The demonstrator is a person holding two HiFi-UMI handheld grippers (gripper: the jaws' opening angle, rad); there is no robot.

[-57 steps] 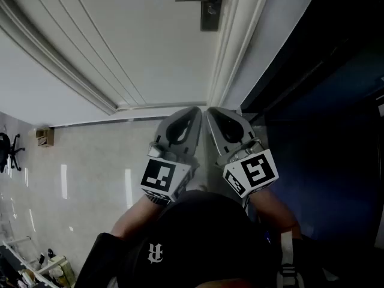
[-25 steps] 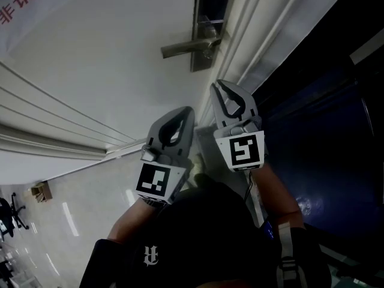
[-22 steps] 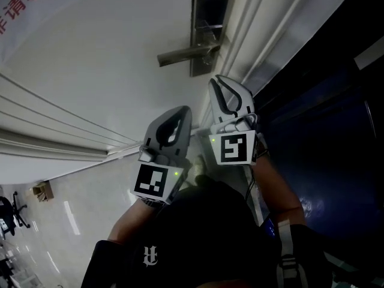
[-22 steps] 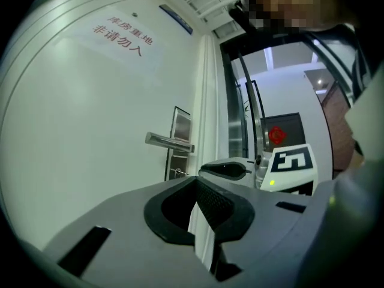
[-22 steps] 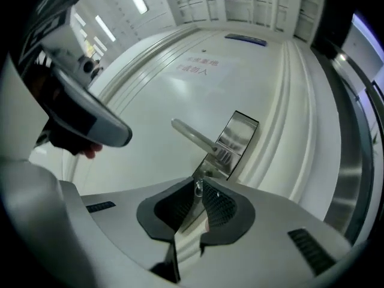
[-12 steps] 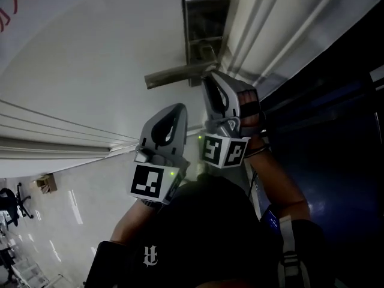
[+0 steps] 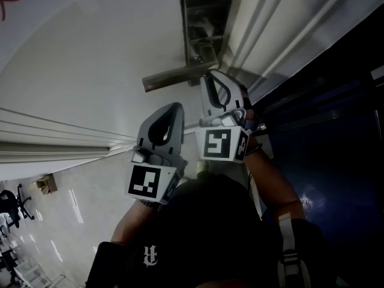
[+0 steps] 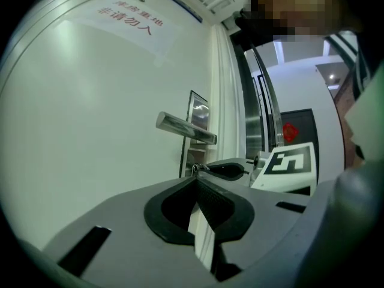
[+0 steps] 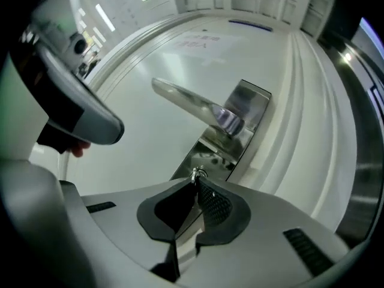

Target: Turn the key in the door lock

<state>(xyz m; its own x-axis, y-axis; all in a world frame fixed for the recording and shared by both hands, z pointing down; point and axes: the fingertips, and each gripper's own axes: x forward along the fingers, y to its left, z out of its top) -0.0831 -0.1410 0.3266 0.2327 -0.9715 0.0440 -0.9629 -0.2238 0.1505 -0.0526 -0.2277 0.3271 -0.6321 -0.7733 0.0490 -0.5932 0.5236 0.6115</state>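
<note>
The key (image 9: 195,174) sits in the lower part of the steel lock plate (image 9: 240,122), at about 7 o'clock from the hub of the door handle (image 9: 186,104) in the right gripper view. Only its small metal head and ring show. The right hand-held gripper (image 9: 195,183) has its jaws pressed together, pinching the key at their very tips. From the left gripper view the key (image 8: 196,168) pokes out just beyond the right hand-held gripper (image 8: 204,168), which reaches in from 3 o'clock below the door handle (image 8: 185,128).

In the head view the right hand-held gripper (image 7: 208,77) points to 12 o'clock with its tip against the foot of the lock plate (image 7: 204,23), and the key itself is hidden behind it. The door handle (image 7: 171,75) runs from the plate toward 9 o'clock.

The left hand-held gripper (image 7: 175,105) hangs at about 7 o'clock from the right one, near it and apart from the door (image 7: 90,53). Its jaws meet at the tips with nothing between them (image 8: 195,182).

A paper notice (image 8: 135,20) with red characters is fixed high on the door, at 11 o'clock from the plate. White door frame mouldings (image 7: 264,35) run at 3 o'clock of the plate, with a dark panel (image 7: 336,131) beyond them. Pale glossy floor (image 7: 72,191) shows at 8 o'clock.
</note>
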